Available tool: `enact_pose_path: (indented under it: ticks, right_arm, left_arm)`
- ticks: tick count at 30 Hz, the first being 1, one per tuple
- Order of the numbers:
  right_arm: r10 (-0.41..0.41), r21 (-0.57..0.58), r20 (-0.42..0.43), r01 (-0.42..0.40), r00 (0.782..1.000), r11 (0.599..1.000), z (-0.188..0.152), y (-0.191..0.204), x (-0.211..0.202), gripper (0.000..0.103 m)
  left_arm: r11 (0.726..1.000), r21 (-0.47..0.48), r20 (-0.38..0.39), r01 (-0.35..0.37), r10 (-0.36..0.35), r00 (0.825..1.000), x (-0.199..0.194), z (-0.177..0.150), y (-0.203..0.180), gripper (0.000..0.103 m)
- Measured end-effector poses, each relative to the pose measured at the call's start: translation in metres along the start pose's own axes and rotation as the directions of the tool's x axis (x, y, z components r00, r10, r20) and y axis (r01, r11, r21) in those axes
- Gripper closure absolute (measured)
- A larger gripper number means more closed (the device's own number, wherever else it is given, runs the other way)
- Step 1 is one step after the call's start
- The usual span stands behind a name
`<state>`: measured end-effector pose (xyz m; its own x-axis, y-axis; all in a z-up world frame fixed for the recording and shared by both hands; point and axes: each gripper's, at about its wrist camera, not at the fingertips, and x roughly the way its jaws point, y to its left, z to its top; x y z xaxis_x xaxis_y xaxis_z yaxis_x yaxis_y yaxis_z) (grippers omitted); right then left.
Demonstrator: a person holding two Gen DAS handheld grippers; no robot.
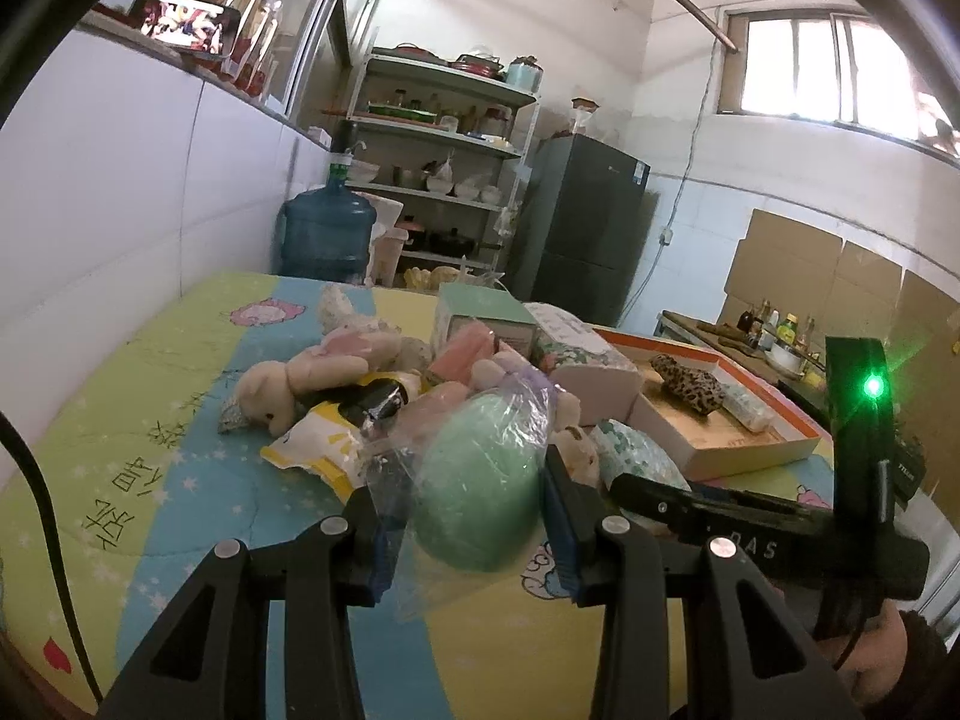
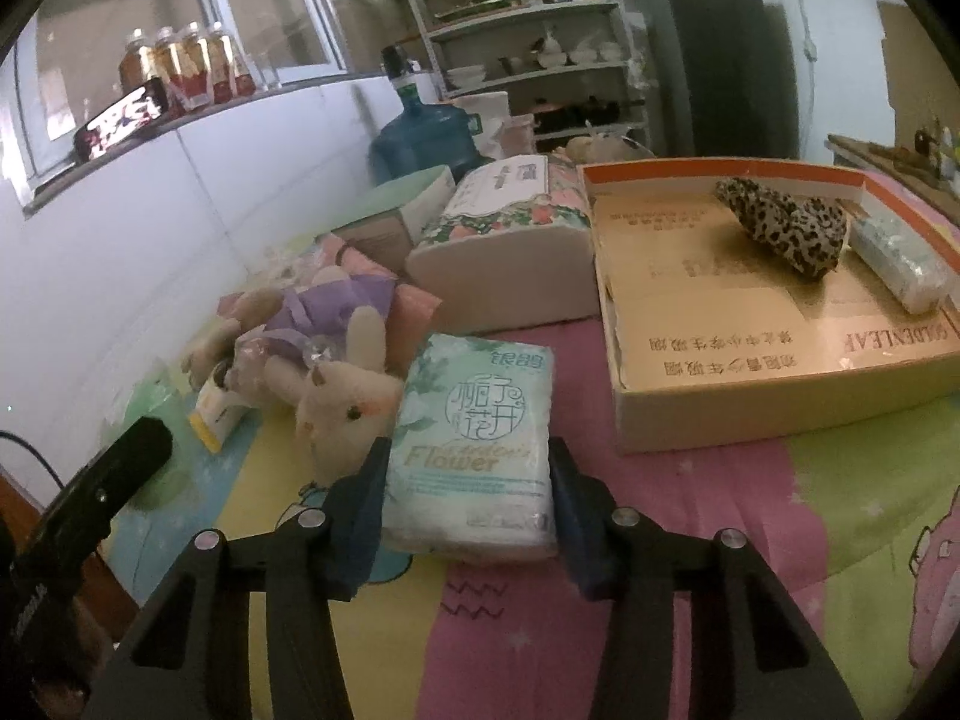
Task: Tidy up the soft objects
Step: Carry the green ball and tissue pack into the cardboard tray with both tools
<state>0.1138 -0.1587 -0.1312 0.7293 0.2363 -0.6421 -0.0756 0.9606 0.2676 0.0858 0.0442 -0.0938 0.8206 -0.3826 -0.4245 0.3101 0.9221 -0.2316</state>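
My left gripper (image 1: pixel 462 516) has its jaws pinched on a mint-green sponge ball in a clear plastic bag (image 1: pixel 480 486), held just above the cartoon-print quilt (image 1: pixel 150 420); the crinkled bag hides the ball's near edge. My right gripper (image 2: pixel 468 480) has its jaws closed against both sides of a pack of "Flower" tissues (image 2: pixel 474 450), whose near end rests on the quilt. Whether the pack is lifted at the far end I cannot tell.

Just beside the tissues on their left lies a cream plush bunny (image 2: pixel 342 408), touching a plush toy in a purple dress (image 2: pixel 324 312); the pile behind them blurs together. From the left wrist view I see a pale plush bear (image 1: pixel 270 396) lying on a yellow-and-white packet (image 1: pixel 318 438), partly covered by something dark I cannot identify.

Farther on, the shallow cardboard box (image 2: pixel 720 414) holds a leopard-print soft item (image 2: pixel 786 228) and a small pale-blue tissue pack (image 2: pixel 900 264), touching each other. A floral tissue pack (image 2: pixel 510 228) sits left of the box. A blue water jug (image 1: pixel 327 234) stands beyond
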Motion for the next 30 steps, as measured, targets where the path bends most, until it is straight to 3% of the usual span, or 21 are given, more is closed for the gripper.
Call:
enact_pose_path:
  ticks: [12, 30]
  right_arm:
    - [0.029, -0.021, 0.124, -0.027, 0.992, 0.999, 0.002, -0.006, -0.052, 0.054]
    - [-0.049, 0.095, 0.279, 0.024, 0.959, 0.995, 0.012, -0.079, -0.118, 0.054]
  left_arm:
    - [1.0, 0.01, 0.031, -0.003, 0.002, 1.0, -0.01, 0.015, -0.033, 0.061]
    - [0.989, 0.067, 0.004, 0.133, -0.134, 0.991, 0.024, 0.043, -0.127, 0.061]
